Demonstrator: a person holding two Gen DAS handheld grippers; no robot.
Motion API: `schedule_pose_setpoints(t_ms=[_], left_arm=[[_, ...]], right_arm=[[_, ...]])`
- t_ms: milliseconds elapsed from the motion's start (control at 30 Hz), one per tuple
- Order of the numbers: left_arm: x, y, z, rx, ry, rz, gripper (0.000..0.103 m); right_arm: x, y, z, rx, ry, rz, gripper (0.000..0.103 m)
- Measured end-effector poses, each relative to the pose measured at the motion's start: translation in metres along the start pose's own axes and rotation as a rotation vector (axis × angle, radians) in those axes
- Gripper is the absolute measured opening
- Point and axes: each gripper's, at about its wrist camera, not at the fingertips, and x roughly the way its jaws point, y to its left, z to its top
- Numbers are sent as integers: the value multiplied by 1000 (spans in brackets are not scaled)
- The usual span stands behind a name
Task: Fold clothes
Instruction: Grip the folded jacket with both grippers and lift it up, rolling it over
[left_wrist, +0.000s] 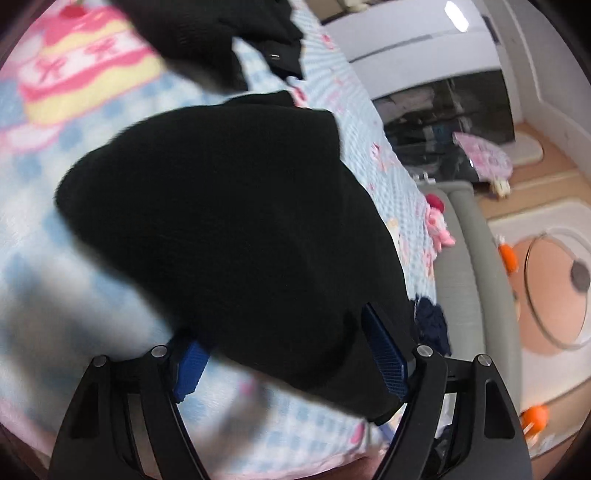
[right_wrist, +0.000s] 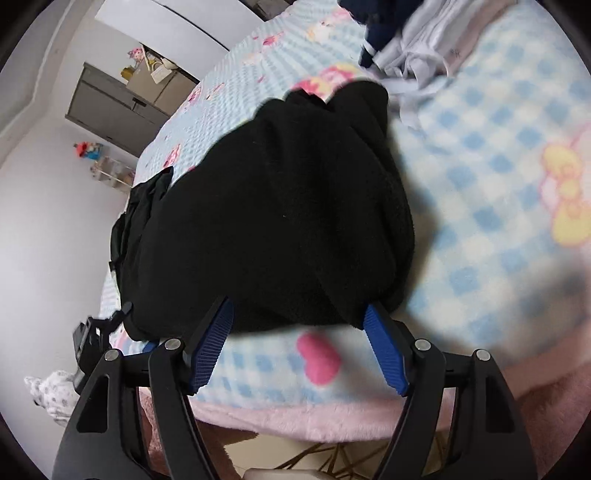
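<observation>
I see the black fleece garment (right_wrist: 273, 206) bunched on the blue-checked blanket (right_wrist: 480, 206), its near edge between both tongs. My right gripper (right_wrist: 299, 343) and left gripper (left_wrist: 284, 354) stand spread, clasping nothing. Only the right view shows white and navy clothes (right_wrist: 406, 40); only the left shows more black clothing (left_wrist: 221, 33).

black fleece garment (right_wrist: 280, 221), bunched, on blanket (right_wrist: 480, 177)
</observation>
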Motion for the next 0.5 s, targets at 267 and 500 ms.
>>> schedule_pose_setpoints(t_ms=[267,500], left_arm=[[15,3,10,38,20,-53,80],[25,3,32,-37,-21,-97,81]], right_arm=[[36,3,-21,87,49,62,74],[42,-12,-14,289,-121,159,80]])
